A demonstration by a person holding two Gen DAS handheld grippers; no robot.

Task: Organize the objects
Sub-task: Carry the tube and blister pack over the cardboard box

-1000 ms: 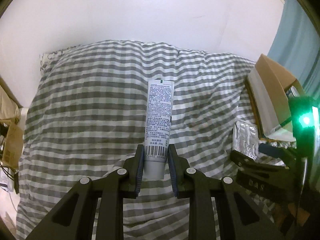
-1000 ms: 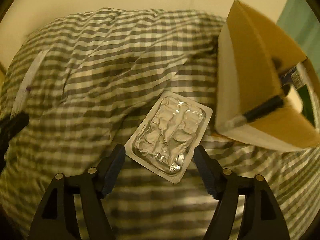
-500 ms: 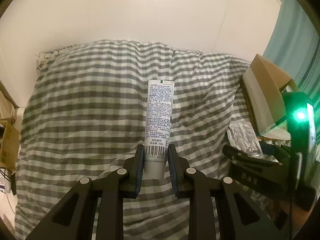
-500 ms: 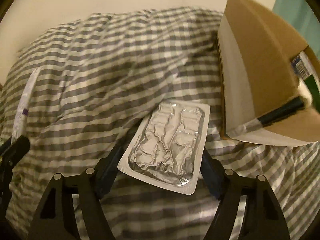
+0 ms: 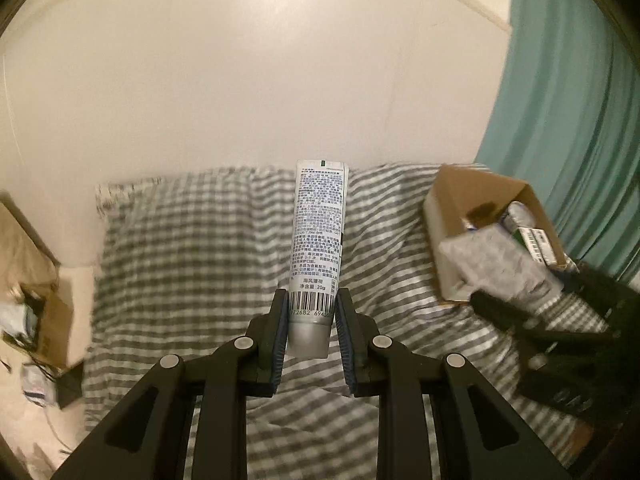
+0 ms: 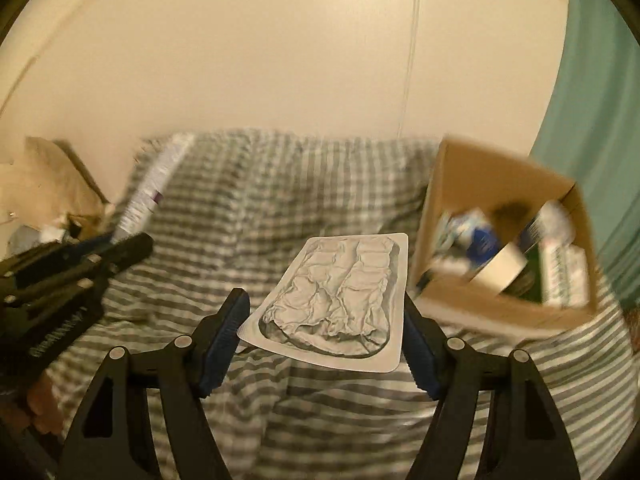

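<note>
The left gripper [image 5: 311, 334] is pinching the capped end of a white tube [image 5: 318, 244], which is standing upright between its blue pads, printed text and barcode facing the camera, held above the striped bed [image 5: 180, 264]. The right gripper [image 6: 326, 338] is clamping a foil blister pack [image 6: 340, 298] by its two long edges, so the pack is lying nearly flat between the fingers, crinkled foil side up, lifted clear of the bed [image 6: 280, 192]. A cardboard box [image 6: 500, 308] is sitting open on the bed to the right of the pack and just beside it, with several cartons and packets showing inside, blurred. In the left wrist view the same box [image 5: 452, 200] is lying well right of the tube, and the pack [image 5: 492, 260] is appearing in front of its near wall, with the right gripper [image 5: 560, 320] dark below it. A teal curtain [image 5: 568, 120] is hanging behind the box.
</note>
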